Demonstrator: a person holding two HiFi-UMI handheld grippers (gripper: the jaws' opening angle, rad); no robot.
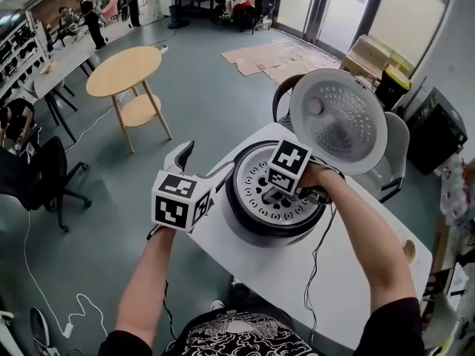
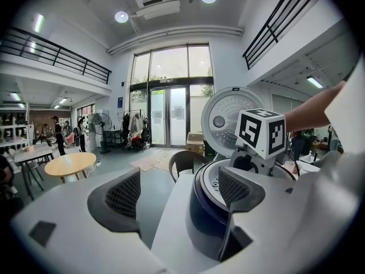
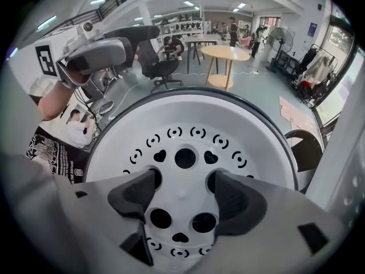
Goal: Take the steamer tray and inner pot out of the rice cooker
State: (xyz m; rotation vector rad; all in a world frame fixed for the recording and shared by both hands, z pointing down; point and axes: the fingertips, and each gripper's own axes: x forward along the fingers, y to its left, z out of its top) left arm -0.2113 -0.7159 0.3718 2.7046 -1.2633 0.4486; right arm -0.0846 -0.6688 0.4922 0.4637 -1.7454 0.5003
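Note:
The rice cooker [image 1: 239, 221] stands open on a white table [image 1: 297, 288], its lid [image 1: 338, 121] tipped up behind. A white perforated steamer tray [image 3: 188, 124] fills the cooker's mouth and hides the inner pot. My right gripper [image 3: 182, 196] points steeply down into the cooker, jaws open. Its fingertips sit at two round holes on either side of the tray's centre. In the head view its marker cube covers the right gripper [image 1: 280, 188]. My left gripper [image 2: 179, 190] stands open at the cooker's left side, nothing between its pads; in the head view the left gripper [image 1: 200, 165] is beside the cooker's rim.
The cooker sits near the table's left end, and a black cable [image 1: 320, 251] runs over the table top. A dark chair [image 1: 280, 95] stands just behind the cooker. A round wooden table [image 1: 125, 71] and flattened cardboard [image 1: 274, 54] are farther off on the floor.

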